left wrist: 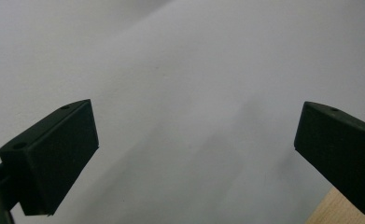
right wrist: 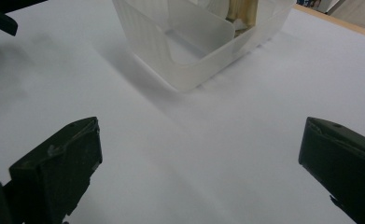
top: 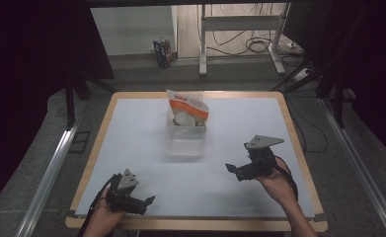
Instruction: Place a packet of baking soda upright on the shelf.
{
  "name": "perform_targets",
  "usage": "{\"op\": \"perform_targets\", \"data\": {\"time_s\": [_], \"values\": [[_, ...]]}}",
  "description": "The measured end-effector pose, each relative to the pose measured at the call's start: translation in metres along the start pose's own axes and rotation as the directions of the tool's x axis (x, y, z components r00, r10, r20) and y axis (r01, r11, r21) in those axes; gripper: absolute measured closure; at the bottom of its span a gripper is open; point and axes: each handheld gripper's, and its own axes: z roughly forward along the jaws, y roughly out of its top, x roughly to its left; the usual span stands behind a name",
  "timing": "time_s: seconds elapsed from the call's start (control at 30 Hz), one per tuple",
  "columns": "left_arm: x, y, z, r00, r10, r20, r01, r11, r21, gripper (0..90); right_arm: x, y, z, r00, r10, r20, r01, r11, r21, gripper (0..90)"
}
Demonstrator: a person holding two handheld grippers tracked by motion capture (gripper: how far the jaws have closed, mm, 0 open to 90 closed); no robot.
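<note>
While both hands rest near the front edge of the table [top: 96, 148] in the high view, the left gripper [top: 143, 203] and the right gripper [top: 233, 170] hold nothing, well apart from the clear box [top: 185, 140] at the middle, where an orange-and-white bag [top: 190, 108] stands in its far end. Along the left gripper view, the jaws gape wide over bare white tabletop. Along the right gripper view, the jaws also stand wide, with the box ahead of them.
</note>
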Motion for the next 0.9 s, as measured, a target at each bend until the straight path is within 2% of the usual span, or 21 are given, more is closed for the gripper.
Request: {"op": "perform_targets", "data": {"time_s": [0.43, 0.7, 0.9], "values": [[0.0, 0.0, 0.0, 1.0, -0.002, -0.001, 0.002, 1.0, 0.004, 0.0, 0.001, -0.02, -0.026, 0.9988, 0.03, 0.039, -0.03, 0.999, -0.015, 0.0], [0.0, 0.0, 0.001, 1.0, -0.002, -0.001, 0.002, 1.0, 0.004, 0.0, 0.004, -0.028, -0.039, 0.996, 0.002, 0.089, 0.001, 1.0, -0.026, 0.0], [0.0, 0.0, 0.001, 1.0, -0.003, -0.001, 0.003, 1.0, 0.004, 0.0, 0.006, -0.036, -0.046, 0.9934, -0.001, 0.115, 0.004, 1.0, -0.024, 0.0]]}}
